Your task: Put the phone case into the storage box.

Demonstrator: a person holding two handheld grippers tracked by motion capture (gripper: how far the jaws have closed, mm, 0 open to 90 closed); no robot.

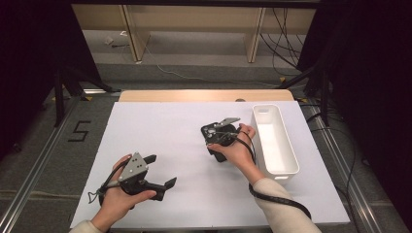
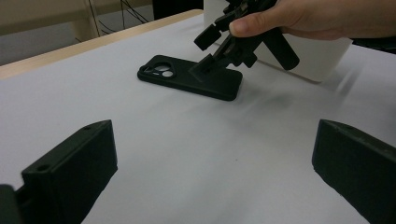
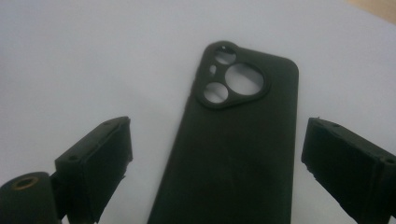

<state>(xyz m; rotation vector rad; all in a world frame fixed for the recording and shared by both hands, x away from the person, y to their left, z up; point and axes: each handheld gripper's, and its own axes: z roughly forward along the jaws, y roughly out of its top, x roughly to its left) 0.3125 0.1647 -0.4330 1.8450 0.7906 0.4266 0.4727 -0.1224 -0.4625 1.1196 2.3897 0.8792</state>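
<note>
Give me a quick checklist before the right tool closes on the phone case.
1. Right tool open: ok, jaws spread wide.
2. Phone case between its jaws: ok, one jaw on each long side.
3. Case lying flat on the table, camera cutouts up: ok.
4. Jaws touching the case yet: cannot tell.
5. Left tool out of the way: ok, open and well apart near the table's front.
6. White bin beside the right hand empty: ok.

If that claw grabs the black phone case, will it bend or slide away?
The phone case looks thin, empty and soft, so it would probably flex when squeezed. Lying flat on the smooth white table, it may slide if pushed. It cannot roll.
</note>
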